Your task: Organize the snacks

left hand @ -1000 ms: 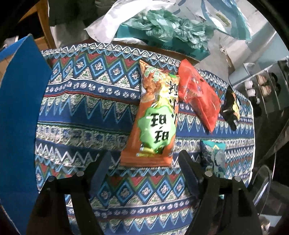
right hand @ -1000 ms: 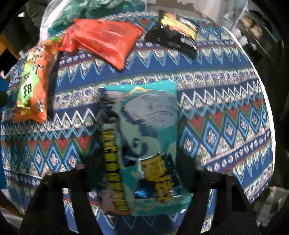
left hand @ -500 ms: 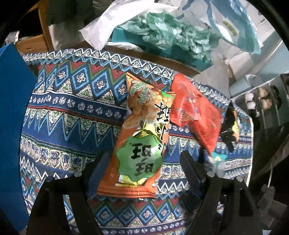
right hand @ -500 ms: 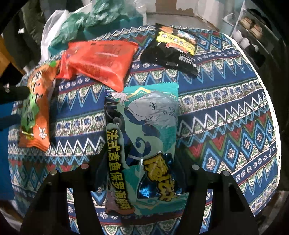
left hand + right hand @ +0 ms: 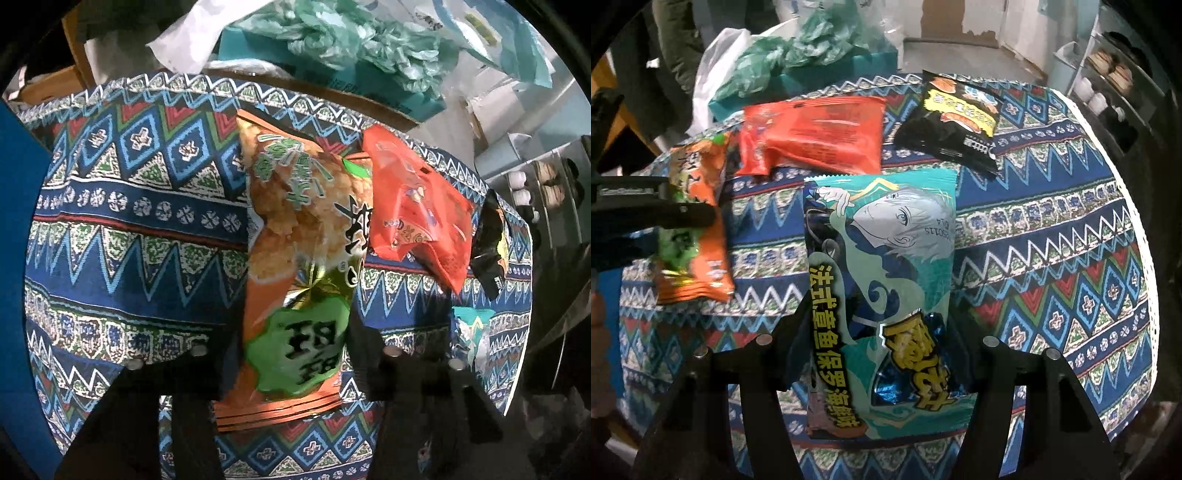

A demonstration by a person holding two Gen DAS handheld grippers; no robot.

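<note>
My left gripper (image 5: 291, 354) is shut on the orange and green snack bag (image 5: 299, 258), pinching its lower part and holding it above the patterned tablecloth (image 5: 122, 221). My right gripper (image 5: 882, 343) is shut on the teal snack bag (image 5: 882, 288) with a cartoon face, its fingers pressing both sides. A red snack bag (image 5: 816, 136) and a black and yellow snack bag (image 5: 956, 118) lie at the far side of the table. In the right wrist view the left gripper's finger (image 5: 653, 214) crosses the orange bag (image 5: 698, 229).
Behind the table stand a teal box with crumpled green plastic (image 5: 354, 40) and a white plastic bag (image 5: 713, 81). A blue surface (image 5: 18, 258) is at the left. A shelf with jars (image 5: 1108, 88) stands at the right. The table edge (image 5: 1145, 266) curves at the right.
My left gripper moved forward around the orange bag and shut on it, and the bag has crumpled and lifted. My right gripper kept its hold on the teal bag and lifted it slightly.
</note>
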